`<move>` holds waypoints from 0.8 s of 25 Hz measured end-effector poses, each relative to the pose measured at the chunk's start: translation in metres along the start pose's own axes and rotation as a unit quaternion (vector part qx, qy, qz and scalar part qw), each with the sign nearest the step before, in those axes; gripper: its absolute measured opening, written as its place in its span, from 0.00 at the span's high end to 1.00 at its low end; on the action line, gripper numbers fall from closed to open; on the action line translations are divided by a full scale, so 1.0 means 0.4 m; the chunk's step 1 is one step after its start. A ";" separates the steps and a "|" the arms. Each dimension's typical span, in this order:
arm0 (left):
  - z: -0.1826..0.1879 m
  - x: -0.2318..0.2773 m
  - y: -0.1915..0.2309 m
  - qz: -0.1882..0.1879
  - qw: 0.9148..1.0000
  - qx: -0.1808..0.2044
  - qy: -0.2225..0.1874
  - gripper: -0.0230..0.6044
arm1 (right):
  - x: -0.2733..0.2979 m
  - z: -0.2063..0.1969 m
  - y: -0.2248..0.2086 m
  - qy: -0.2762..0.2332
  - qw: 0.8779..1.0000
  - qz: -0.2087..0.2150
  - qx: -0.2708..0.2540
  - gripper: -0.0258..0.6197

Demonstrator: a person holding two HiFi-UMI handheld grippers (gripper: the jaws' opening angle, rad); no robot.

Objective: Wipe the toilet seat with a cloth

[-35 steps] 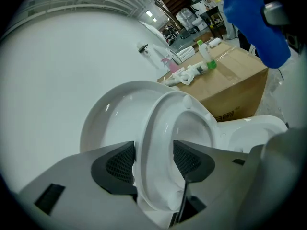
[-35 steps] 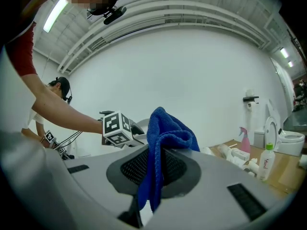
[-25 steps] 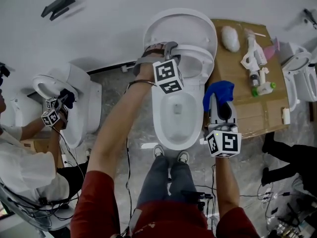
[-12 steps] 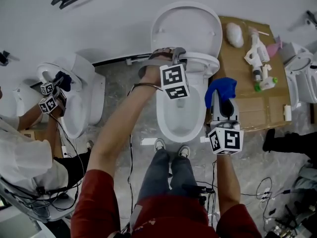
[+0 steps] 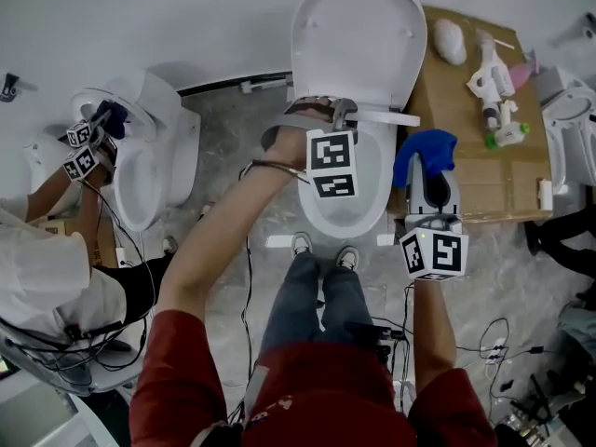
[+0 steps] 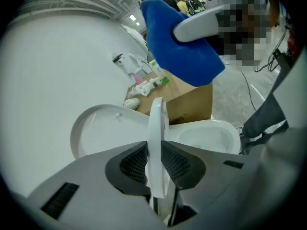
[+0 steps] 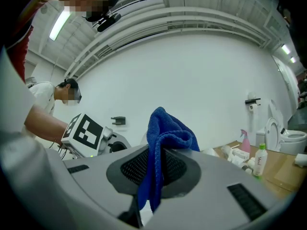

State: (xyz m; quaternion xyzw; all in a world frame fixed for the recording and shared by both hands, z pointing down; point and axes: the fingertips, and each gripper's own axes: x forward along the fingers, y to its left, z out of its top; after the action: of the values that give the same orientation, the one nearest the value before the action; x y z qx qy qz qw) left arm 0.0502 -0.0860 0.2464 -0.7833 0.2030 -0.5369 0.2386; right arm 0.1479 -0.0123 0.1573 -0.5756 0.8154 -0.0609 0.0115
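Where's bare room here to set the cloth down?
Free: the near half of the cardboard, between the bottles and the right gripper holding the cloth; and the floor between the bowl and the left toilet. Crowded: the cardboard's far end, and the bowl, where the left gripper has just been closing its jaws on the seat.

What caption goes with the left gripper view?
Left gripper, jaws just closing in, clamps the toilet seat; blue cloth hangs above.

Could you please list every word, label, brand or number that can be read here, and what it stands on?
Nothing reads clearly.
Left marker cube and right marker cube: black-and-white square patterns, no letters.
Bottle: dark mark on its label, too small to read.
Cardboard box: printed label on its side, too blurred to read.
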 end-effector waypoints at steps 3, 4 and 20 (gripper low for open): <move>0.002 -0.020 -0.083 -0.032 0.999 0.006 0.001 0.80 | -0.026 -0.009 0.008 0.003 1.000 -0.001 0.005 0.87; 0.002 -0.024 -0.109 -0.042 0.999 0.007 0.000 0.80 | -0.032 -0.012 0.010 0.004 1.000 -0.003 0.007 0.87; -0.029 0.011 -0.465 -0.242 0.970 -0.028 0.006 0.73 | -0.071 -0.151 0.036 0.050 0.999 0.005 0.015 0.87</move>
State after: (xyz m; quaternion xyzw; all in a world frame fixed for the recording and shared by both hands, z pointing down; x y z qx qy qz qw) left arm 0.0523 0.0591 0.3632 -0.8125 0.0238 -0.5772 0.0784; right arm 0.1388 0.0243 0.2142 -0.5677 0.8167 -0.1018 -0.0204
